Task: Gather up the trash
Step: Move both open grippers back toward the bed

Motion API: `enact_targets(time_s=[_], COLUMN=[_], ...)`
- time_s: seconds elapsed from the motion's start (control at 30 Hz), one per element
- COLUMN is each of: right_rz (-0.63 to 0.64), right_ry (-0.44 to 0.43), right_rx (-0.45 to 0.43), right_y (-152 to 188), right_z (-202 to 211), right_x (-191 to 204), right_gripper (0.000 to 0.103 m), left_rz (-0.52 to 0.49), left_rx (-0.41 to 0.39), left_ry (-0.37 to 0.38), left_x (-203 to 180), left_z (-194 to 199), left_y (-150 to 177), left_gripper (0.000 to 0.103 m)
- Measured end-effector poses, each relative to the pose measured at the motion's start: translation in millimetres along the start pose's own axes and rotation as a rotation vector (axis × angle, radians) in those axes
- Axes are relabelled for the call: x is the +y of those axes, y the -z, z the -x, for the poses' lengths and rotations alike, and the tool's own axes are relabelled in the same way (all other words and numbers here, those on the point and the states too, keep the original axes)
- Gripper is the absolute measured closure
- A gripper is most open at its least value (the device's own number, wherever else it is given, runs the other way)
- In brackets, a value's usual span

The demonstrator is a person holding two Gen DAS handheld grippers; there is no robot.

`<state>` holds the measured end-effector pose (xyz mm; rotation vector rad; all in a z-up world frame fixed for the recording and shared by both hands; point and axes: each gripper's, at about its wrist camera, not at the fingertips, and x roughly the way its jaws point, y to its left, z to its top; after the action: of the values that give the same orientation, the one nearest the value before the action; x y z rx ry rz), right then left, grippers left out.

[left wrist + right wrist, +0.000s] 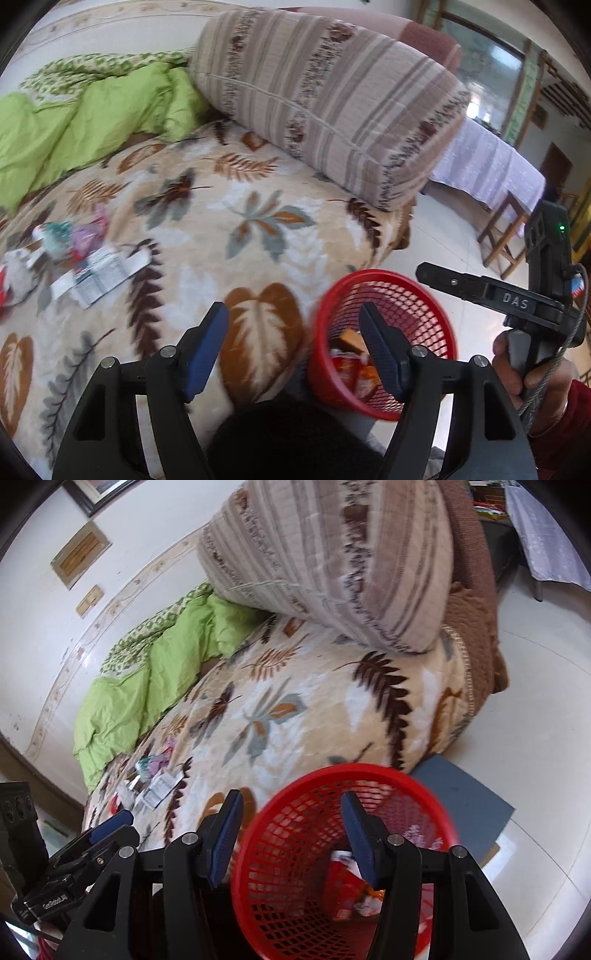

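Red mesh basket [295, 853] holding orange and red wrappers [354, 365]. Bed blanket [221, 229]: cream ground with brown, rust and grey-blue leaf print. Quilt [92, 122]: plain lime green, with a green-on-white leaf-patterned edge. Rolled bedding [332, 103]: beige with grey and maroon stripes. Left tongs [295, 347]: black arms, blue pads. Scattered litter [85, 258]: white, teal and purple.

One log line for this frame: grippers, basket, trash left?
left gripper: open, empty | right gripper: open, empty | red basket: wrappers inside, beside bed | loose wrappers: on leaf blanket, uncollected
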<state>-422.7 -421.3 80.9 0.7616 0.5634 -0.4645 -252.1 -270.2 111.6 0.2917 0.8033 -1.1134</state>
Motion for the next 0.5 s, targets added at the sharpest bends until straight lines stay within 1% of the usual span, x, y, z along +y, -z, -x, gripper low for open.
enact_targets(time_s=[0.13, 0.27, 0.37, 0.43, 0.5], right_rz=[0.063, 0.113, 0.144, 0.174, 0.208], right_ry=[-0.063, -0.11, -0.14, -0.146, -0.136], right_rx=[0.05, 0.098, 0.128, 0.145, 0.154], right_y=[9, 16, 18, 18, 15], right_z=[-20, -42, -57, -66, -77], right_x=[34, 66, 88, 100, 112], right_gripper=[0.045, 0.045, 0.045, 0.044, 0.043], left_rz=[0.058, 0.116, 0.124, 0.136, 0.158], left_rx=[-0.006, -0.021, -0.043, -0.052, -0.047], left_ry=[-0.087, -0.159, -0.226, -0.258, -0.268], left_x=[41, 82, 113, 135, 156], left_z=[19, 38, 46, 46, 39], left_y=[14, 21, 16, 9, 2], left_gripper=[0.031, 0.031, 0.029, 0.029, 0.029])
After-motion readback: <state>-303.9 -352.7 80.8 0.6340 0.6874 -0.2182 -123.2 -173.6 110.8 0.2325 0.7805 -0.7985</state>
